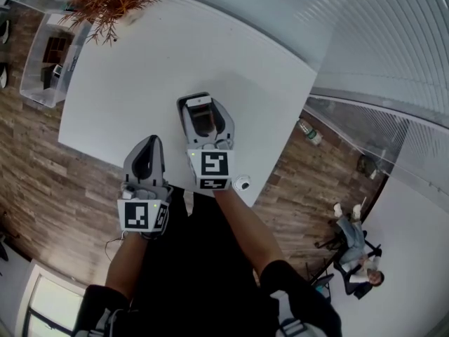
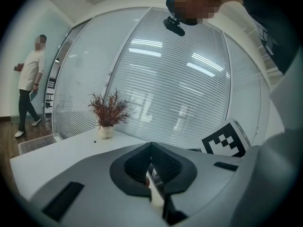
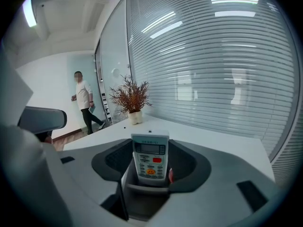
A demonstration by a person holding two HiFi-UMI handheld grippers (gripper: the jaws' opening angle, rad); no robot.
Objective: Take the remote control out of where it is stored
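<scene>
A white remote control [image 3: 150,160] with a small screen and a red button stands upright between the jaws of my right gripper [image 3: 151,174], its lower end in a grey cradle. In the head view the remote control [image 1: 199,104] and right gripper [image 1: 205,114] hang over the near part of the white table [image 1: 140,69]. The jaws stand wide on either side of the remote and carry it. My left gripper [image 1: 146,149] is lower left, at the table's near edge. Its dark pads meet with nothing between them, as seen in the left gripper view [image 2: 151,167].
A dried red plant in a white pot [image 1: 109,2] stands at the table's far corner. A small white round thing [image 1: 242,183] sits at the near edge. A clear box [image 1: 49,58] is on the wooden floor at left. A person [image 3: 85,103] walks beyond the table, another sits at right [image 1: 354,248].
</scene>
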